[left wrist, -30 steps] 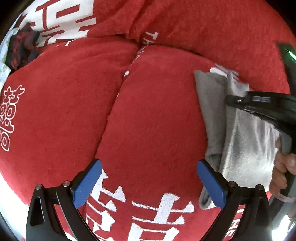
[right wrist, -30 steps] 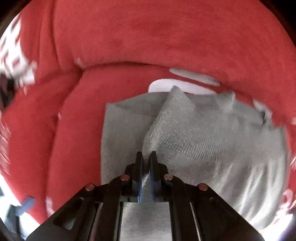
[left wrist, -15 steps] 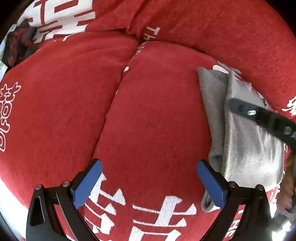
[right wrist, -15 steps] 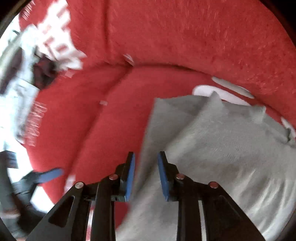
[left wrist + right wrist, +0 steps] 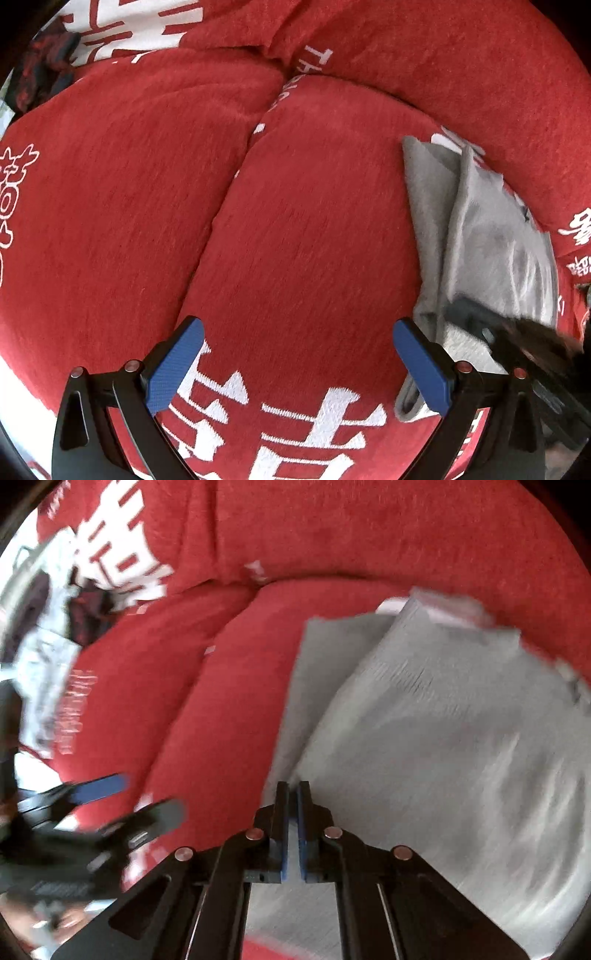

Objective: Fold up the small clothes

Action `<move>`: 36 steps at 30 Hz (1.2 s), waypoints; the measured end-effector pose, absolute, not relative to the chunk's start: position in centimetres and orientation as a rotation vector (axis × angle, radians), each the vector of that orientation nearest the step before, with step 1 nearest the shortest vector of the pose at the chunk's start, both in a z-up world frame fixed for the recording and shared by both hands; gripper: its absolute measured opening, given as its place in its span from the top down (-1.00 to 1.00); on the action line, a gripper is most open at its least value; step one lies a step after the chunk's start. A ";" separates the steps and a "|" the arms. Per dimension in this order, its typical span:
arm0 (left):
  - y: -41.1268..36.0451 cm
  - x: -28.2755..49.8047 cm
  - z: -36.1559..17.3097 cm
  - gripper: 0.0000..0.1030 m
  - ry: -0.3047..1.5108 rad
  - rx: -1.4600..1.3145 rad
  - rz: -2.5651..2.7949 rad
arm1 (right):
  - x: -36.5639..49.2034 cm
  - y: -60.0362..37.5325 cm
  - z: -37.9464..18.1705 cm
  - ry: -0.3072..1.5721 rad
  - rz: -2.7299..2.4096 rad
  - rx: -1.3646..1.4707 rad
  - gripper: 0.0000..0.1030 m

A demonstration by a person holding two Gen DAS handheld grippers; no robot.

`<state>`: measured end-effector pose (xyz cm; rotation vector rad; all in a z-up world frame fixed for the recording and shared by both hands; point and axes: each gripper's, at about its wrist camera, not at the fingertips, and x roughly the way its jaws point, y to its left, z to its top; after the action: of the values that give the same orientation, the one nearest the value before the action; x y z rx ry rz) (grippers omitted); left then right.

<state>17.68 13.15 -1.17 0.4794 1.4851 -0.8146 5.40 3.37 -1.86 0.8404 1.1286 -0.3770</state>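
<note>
A grey folded garment (image 5: 436,738) lies on the red sofa cover (image 5: 295,229); it also shows at the right of the left wrist view (image 5: 491,243). My right gripper (image 5: 293,794) is shut, its tips at the garment's near left edge; no cloth shows between the pads. It appears blurred in the left wrist view (image 5: 517,339) over the garment's near end. My left gripper (image 5: 299,354) is wide open and empty above the red cushion, left of the garment. It shows blurred in the right wrist view (image 5: 110,805).
The red cover has white woven characters (image 5: 280,410) near the front. A seam between two cushions (image 5: 236,173) runs down the middle. A dark red-and-black cloth (image 5: 40,70) lies at the far left by a white patterned surface (image 5: 44,672).
My right gripper let go of the grey fold, opened, drew back toward the garment's near edge and shut again. The fold now lies flat. My left gripper stayed open in place.
</note>
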 end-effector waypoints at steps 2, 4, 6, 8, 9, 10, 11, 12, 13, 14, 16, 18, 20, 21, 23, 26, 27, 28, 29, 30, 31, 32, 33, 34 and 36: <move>13.0 17.6 -1.0 -0.99 1.486 0.490 -0.819 | 3.9 3.4 -1.8 1.104 -0.363 0.938 0.88; 12.6 17.2 -0.9 -0.99 1.487 0.489 -0.828 | 1.6 3.7 -2.0 1.077 -0.364 1.051 0.71; 12.3 16.8 -0.9 -0.99 1.488 0.495 -0.834 | -0.1 3.9 -2.6 1.051 -0.369 1.138 0.35; 11.8 16.0 -0.9 -1.00 1.492 0.507 -0.845 | -2.3 4.5 -3.1 1.016 -0.366 1.227 0.35; 11.5 15.7 -0.9 -0.99 1.492 0.514 -0.851 | -3.5 4.9 -3.3 1.001 -0.369 1.265 0.35; 11.3 15.3 -0.9 -0.99 1.490 0.523 -0.858 | -4.6 5.3 -3.6 0.989 -0.379 1.303 0.35; 11.1 14.8 -0.8 -0.99 1.487 0.535 -0.865 | -5.4 5.5 -3.8 0.984 -0.390 1.323 0.35; 10.9 14.5 -0.8 -0.99 1.485 0.542 -0.869 | -6.1 5.8 -4.1 0.978 -0.405 1.343 0.35; 10.6 14.0 -0.8 -0.99 1.481 0.556 -0.873 | -7.1 6.1 -4.5 0.967 -0.425 1.369 0.35; 10.5 13.8 -0.8 -0.99 1.480 0.562 -0.874 | -7.8 6.2 -4.7 0.961 -0.441 1.386 0.35; 10.2 13.3 -0.8 -1.00 1.481 0.580 -0.882 | -9.2 6.5 -5.3 0.943 -0.477 1.439 0.35; 10.0 12.9 -0.9 -0.99 1.482 0.594 -0.886 | -10.3 6.6 -5.5 0.912 -0.497 1.475 0.35; 9.9 12.6 -1.0 -0.99 1.481 0.610 -0.885 | -10.7 6.6 -5.7 0.892 -0.517 1.483 0.35; 9.8 12.5 -1.0 -0.99 1.478 0.620 -0.883 | -10.9 6.5 -5.7 0.889 -0.523 1.483 0.32; 9.7 12.3 -1.1 -0.99 1.474 0.633 -0.873 | -11.1 6.5 -6.0 0.879 -0.524 1.497 0.29; 9.6 12.2 -1.0 -0.99 1.467 0.630 -0.872 | -10.9 6.6 -6.2 0.856 -0.514 1.527 0.28; 9.6 12.2 -0.9 -0.99 1.462 0.627 -0.873 | -11.0 6.7 -6.2 0.844 -0.511 1.532 0.27; 9.5 12.2 -0.9 -0.99 1.456 0.623 -0.877 | -11.4 6.8 -6.2 0.833 -0.507 1.535 0.25; 9.5 12.3 -0.8 -0.99 1.451 0.620 -0.878 | -11.5 6.9 -6.2 0.823 -0.502 1.540 0.18; 9.4 12.4 -0.8 -0.99 1.451 0.617 -0.881 | -11.7 7.1 -6.2 0.813 -0.498 1.545 0.16; 9.4 12.7 -0.9 -0.99 1.465 0.603 -0.886 | -11.9 7.3 -6.4 0.796 -0.488 1.559 0.16; 9.4 12.9 -0.9 -0.99 1.478 0.588 -0.887 | -12.0 7.5 -6.5 0.785 -0.481 1.570 0.16; 9.4 13.2 -1.0 -0.99 1.497 0.569 -0.887 | -12.1 7.7 -6.6 0.771 -0.475 1.584 0.16; 9.5 13.6 -1.1 -0.99 1.518 0.549 -0.886 | -12.3 7.8 -6.8 0.764 -0.475 1.593 0.16; 9.5 14.2 -1.2 -0.99 1.521 0.549 -0.843 | -12.8 8.1 -7.2 0.745 -0.482 1.615 0.16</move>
<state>14.21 9.54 -1.22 0.5487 1.5210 -0.8431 -12.77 8.13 -7.24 1.6145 0.7448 -0.4816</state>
